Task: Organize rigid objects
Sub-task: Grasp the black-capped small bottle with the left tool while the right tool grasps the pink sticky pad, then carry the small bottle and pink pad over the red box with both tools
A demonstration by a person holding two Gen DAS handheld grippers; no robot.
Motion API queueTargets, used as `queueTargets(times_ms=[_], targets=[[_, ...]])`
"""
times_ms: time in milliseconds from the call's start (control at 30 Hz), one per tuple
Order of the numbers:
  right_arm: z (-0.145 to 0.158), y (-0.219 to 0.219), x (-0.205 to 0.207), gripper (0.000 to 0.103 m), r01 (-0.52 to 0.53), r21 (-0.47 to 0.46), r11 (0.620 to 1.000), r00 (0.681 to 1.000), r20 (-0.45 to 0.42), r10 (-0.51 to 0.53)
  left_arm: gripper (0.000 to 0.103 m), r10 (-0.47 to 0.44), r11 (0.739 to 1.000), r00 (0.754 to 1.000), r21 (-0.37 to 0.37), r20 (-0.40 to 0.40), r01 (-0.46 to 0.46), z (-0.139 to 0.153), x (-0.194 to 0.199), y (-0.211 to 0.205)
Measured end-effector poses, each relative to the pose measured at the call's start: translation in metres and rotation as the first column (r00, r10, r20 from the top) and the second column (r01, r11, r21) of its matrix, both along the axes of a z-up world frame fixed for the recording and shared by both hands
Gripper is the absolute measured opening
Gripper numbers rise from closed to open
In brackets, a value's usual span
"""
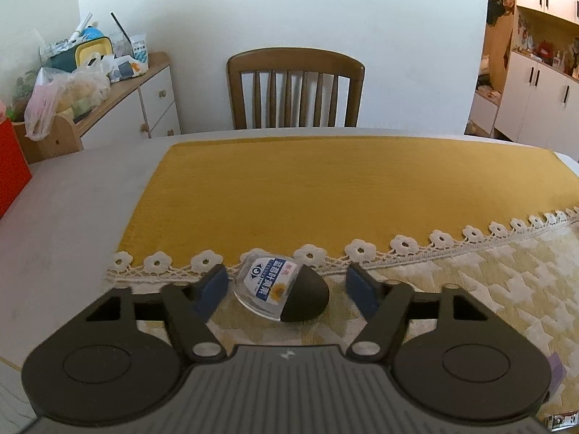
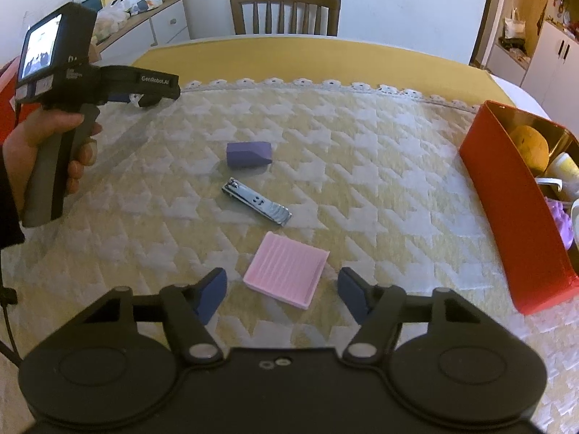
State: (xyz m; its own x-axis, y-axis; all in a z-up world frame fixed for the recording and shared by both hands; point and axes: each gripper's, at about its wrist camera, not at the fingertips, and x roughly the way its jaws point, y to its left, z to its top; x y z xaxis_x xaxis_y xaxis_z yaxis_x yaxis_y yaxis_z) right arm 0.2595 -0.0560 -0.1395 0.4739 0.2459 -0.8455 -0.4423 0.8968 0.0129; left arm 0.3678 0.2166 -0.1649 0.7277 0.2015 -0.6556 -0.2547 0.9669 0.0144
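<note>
Left gripper: fingers apart, straddling small bottle, no contact.
Right gripper: fingers apart, flanking pink pad, untouched.

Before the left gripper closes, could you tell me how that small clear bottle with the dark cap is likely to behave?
The small bottle lies on its side between the open left gripper, so it may roll or skid. Its clear body looks rigid and smooth, probably slippery under the pads. Being small, it is likely light.
</note>
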Motion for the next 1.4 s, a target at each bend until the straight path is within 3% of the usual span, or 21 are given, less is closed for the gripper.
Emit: queueTargets(times_ms=[100, 300, 667, 1100, 1400], targets=[[0.000, 0.000, 0.001, 0.061, 0.004, -0.005, 1.000, 1.000, 0.004, -0.004, 0.054, 0.001, 1.000, 1.000, 0.004, -0.004, -0.001, 0.002, 0.002, -0.001], [0.002, -0.006, 0.002, 0.043, 0.011, -0.012, 1.000, 1.000, 0.018, -0.011, 0.054, 0.020, 1.000, 1.000, -0.001, -0.018, -0.020, 0.005, -0.004, -0.002], [0.012, -0.017, -0.003, 0.043, 0.006, 0.009, 1.000, 0.998, 0.057, -0.007, 0.054, 0.039, 0.998, 0.998, -0.049, -0.046, -0.042, 0.019, -0.037, -0.014], [0.051, -0.057, -0.018, 0.043, 0.014, 0.088, 0.996, 0.993, 0.113, -0.024, 0.054, -0.054, 0.994, 0.999, -0.092, -0.008, 0.053, 0.067, -0.084, -0.063], [0.080, -0.097, -0.022, 0.043, -0.027, 0.137, 0.990, 0.987, 0.158, 0.005, 0.054, -0.120, 0.986, 0.992, -0.110, 0.042, 0.124, 0.104, -0.108, -0.123]])
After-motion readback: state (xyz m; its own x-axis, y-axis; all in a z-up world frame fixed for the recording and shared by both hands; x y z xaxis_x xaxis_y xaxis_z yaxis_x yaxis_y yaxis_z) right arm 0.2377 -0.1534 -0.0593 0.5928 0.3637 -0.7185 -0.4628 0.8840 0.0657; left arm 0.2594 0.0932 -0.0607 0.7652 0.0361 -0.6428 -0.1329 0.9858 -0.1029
